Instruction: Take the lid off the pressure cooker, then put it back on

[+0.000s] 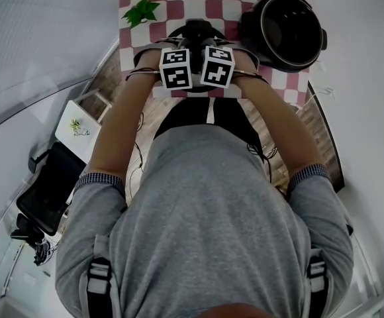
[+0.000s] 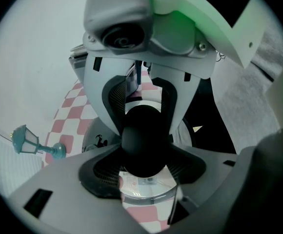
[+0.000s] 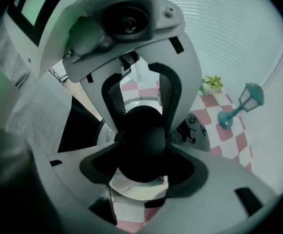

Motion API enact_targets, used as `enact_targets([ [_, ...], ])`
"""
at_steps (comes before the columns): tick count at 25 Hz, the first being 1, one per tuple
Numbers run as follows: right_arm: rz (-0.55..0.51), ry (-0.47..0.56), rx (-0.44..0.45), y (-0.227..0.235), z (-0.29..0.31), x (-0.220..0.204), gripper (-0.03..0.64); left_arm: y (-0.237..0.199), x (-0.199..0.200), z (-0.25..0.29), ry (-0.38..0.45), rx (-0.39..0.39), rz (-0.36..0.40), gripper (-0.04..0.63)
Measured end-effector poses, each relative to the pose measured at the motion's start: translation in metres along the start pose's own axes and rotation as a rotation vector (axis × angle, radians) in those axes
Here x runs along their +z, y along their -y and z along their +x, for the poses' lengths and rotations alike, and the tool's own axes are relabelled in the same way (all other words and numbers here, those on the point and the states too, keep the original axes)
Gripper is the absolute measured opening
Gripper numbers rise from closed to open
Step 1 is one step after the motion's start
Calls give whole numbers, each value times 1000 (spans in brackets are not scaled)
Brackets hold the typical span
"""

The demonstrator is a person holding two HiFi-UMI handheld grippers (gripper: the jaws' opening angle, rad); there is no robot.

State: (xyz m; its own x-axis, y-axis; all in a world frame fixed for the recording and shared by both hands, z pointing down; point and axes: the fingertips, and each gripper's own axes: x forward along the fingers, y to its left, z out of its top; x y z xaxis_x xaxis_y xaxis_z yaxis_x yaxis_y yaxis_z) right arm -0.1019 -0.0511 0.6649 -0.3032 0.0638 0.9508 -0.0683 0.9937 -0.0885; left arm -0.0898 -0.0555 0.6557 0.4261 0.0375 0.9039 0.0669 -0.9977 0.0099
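The open black pressure cooker pot (image 1: 290, 26) stands at the table's far right on the red-and-white checked cloth (image 1: 220, 6). To its left, my two grippers meet above the lid, their marker cubes side by side. The left gripper (image 1: 188, 42) and right gripper (image 1: 209, 42) each close on the lid's black knob (image 2: 144, 140) (image 3: 142, 143) from opposite sides. Below the knob the shiny silver lid (image 2: 146, 189) (image 3: 135, 186) hangs just above the cloth. In each gripper view the other gripper faces me across the knob.
A teal lamp ornament (image 2: 30, 143) (image 3: 241, 104) and a green plant (image 1: 141, 8) (image 3: 211, 83) stand on the cloth's far left. The table's near edge lies under my forearms. A small white side table (image 1: 76, 128) and a black chair (image 1: 49, 184) stand on the floor to the left.
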Motion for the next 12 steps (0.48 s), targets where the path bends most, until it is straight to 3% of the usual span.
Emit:
enact_targets([
  [12, -15, -15, 19, 11, 31, -9, 293, -9, -15, 30, 4, -2, -30, 299],
])
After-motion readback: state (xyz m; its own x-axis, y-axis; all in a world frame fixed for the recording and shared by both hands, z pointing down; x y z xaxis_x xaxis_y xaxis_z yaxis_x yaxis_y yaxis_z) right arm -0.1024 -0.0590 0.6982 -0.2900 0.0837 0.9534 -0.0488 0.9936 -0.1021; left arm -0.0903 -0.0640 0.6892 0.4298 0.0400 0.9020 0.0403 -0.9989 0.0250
